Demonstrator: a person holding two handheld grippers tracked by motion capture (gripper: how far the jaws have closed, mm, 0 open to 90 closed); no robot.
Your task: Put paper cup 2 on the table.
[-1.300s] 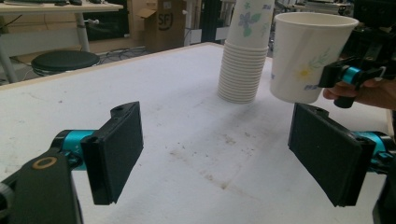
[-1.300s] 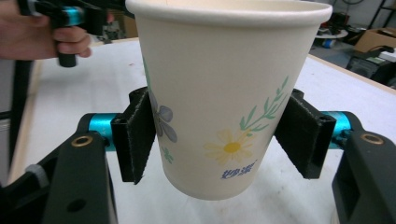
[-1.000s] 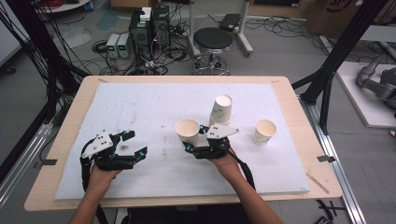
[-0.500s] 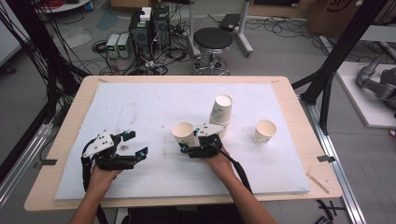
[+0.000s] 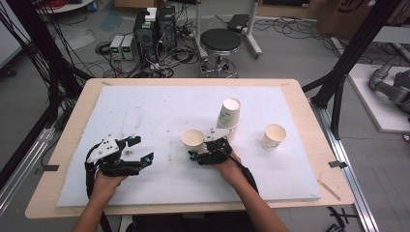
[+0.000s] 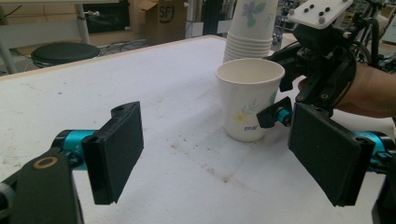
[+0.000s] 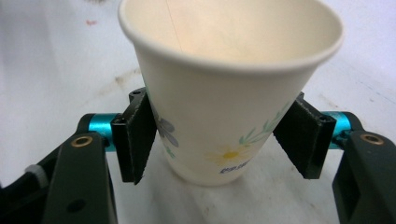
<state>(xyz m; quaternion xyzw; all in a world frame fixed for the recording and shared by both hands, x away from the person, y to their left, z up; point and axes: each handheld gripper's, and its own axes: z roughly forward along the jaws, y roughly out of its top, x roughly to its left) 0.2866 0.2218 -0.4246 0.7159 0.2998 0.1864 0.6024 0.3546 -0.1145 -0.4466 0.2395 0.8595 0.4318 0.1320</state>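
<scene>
A flowered paper cup (image 5: pixel 193 140) (image 6: pixel 250 100) (image 7: pixel 224 93) stands upright on the white mat (image 5: pixel 159 111), just left of centre. My right gripper (image 5: pixel 196 149) (image 7: pixel 219 140) is shut on it, one pad pressed to each side of its lower half. My left gripper (image 5: pixel 141 149) (image 6: pixel 215 158) rests open at the front left, a short way left of the cup, with nothing between its jaws. A stack of nested paper cups (image 5: pixel 229 113) (image 6: pixel 250 28) stands right behind the held cup.
Another single paper cup (image 5: pixel 274 136) stands upright to the right of the stack. The mat covers most of the wooden table (image 5: pixel 309 111). Beyond the far edge are a stool (image 5: pixel 220 43) and cabled electronics (image 5: pixel 154 29) on the floor.
My right hand has shifted slightly left and towards the person with the cup in its jaws. The left gripper has stayed where it was.
</scene>
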